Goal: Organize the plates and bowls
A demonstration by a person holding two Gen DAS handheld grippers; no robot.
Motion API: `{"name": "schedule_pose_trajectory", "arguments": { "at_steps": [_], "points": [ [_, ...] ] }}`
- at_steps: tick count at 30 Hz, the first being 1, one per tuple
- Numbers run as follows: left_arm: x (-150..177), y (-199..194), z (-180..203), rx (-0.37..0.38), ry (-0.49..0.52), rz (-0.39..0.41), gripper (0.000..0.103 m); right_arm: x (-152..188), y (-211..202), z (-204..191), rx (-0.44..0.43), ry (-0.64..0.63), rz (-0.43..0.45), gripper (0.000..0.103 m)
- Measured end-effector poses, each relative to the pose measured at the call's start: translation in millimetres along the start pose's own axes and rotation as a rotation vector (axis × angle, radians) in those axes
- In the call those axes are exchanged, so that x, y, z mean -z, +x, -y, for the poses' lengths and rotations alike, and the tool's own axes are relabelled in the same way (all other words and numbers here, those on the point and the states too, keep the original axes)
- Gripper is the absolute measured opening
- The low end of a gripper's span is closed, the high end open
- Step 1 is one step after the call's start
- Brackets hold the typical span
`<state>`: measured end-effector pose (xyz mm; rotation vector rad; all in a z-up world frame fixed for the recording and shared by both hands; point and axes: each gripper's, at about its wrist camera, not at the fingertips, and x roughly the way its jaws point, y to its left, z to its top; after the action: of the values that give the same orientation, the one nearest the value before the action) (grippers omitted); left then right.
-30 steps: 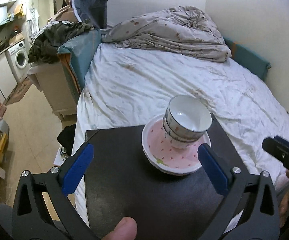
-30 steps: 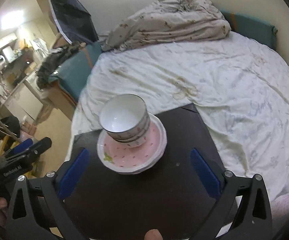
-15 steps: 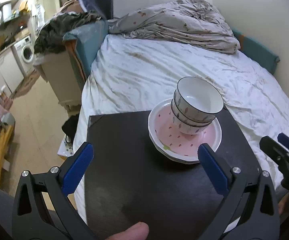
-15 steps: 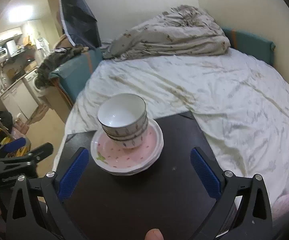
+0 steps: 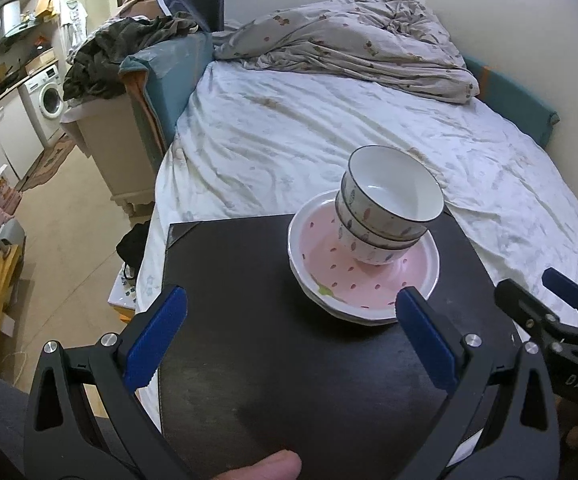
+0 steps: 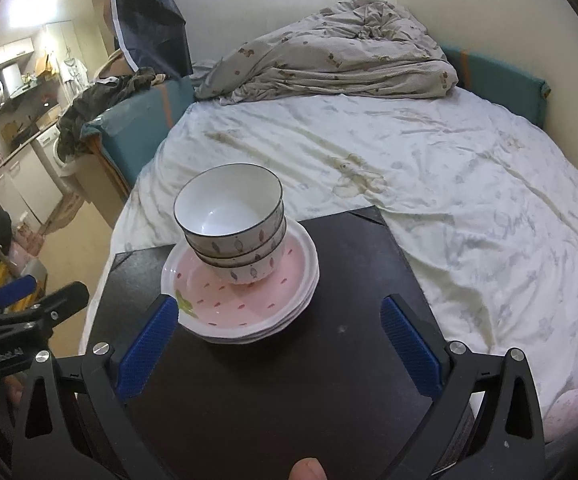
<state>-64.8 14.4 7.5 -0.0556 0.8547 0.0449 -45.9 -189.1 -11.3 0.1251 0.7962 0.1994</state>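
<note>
On your far left the room opens toward a washing machine (image 5: pixel 49 98) under a counter, and nearer in, a heap of dark clothes (image 5: pixel 123 54) lies on a teal cushion beside the bed (image 5: pixel 329 132). Your left gripper (image 5: pixel 289 336) hovers low over the near part of the black board (image 5: pixel 249 320), its blue-padded fingers (image 5: pixel 157 336) spread wide with nothing between them; your thumb tip (image 5: pixel 265 466) shows at the bottom edge. The board lies on the white bedsheet, and on its far part, toward the right in the left wrist view, sits the stack of pink plates (image 5: pixel 369 280) with strawberry seed marks. The stacked bowls (image 5: pixel 389 204), white with a dark rim and small leaf marks, rest nested on the top plate, leaning slightly and set toward its far side. In the right wrist view the same plates (image 6: pixel 249 304) and bowls (image 6: pixel 233 220) stand left of centre, just beyond the left pad. Your right gripper (image 6: pixel 277 336) is likewise spread wide and empty above the board (image 6: pixel 349 280), well apart from the dishes. A crumpled duvet (image 6: pixel 329 64) is bunched at the far end of the bed, against the wall.
</note>
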Motion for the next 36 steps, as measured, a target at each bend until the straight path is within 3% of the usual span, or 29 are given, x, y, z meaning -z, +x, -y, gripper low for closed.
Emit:
{"name": "schedule_pose_trajectory", "arguments": {
  "at_steps": [36],
  "points": [
    [-0.1, -4.8, 2.2, -0.002, 0.005, 0.009, 0.103, 1.2, 1.1, -1.0, 0.024, 0.000, -0.005, 0.103]
  ]
}}
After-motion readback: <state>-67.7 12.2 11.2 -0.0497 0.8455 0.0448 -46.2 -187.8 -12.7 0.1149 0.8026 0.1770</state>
